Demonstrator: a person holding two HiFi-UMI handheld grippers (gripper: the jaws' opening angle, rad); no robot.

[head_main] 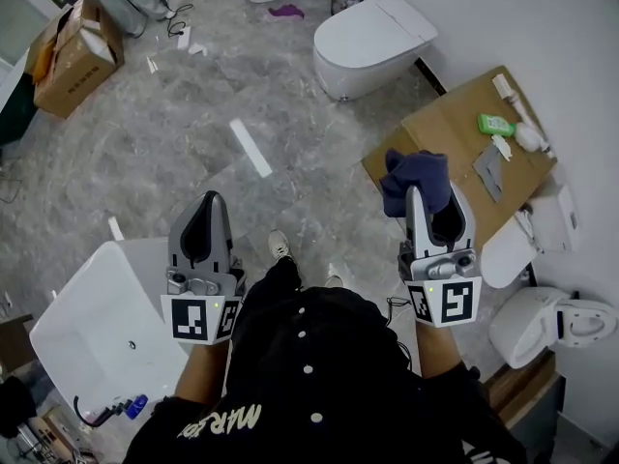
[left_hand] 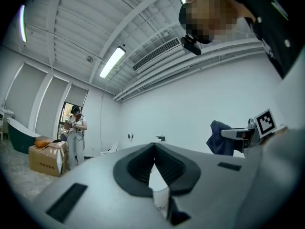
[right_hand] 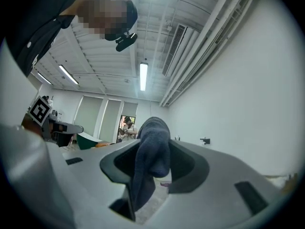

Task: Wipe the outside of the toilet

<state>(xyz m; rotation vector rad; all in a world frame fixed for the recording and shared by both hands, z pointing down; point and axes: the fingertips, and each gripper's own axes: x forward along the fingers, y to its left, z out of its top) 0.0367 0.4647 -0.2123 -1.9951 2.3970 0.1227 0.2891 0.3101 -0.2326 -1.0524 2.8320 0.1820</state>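
1. The right gripper (head_main: pixel 430 201) is clamping a dark blue cloth (head_main: pixel 416 174), which is bunching over its jaw tips.
2. The left gripper (head_main: pixel 205 203) is holding nothing, its jaws meeting at the tips.
3. Both are pointing forward from the person's body, side by side.
4. The white toilet (head_main: pixel 368 42), lid down, is standing ahead across grey floor (head_main: pixel 193 114), well apart from both grippers.
5. A cardboard sheet (head_main: pixel 450 129) carrying a green bottle (head_main: pixel 495 124) is lying beside the right gripper.
6. Pale lettering (head_main: pixel 227 420) on the black top is showing "MAR", the rest unclear.
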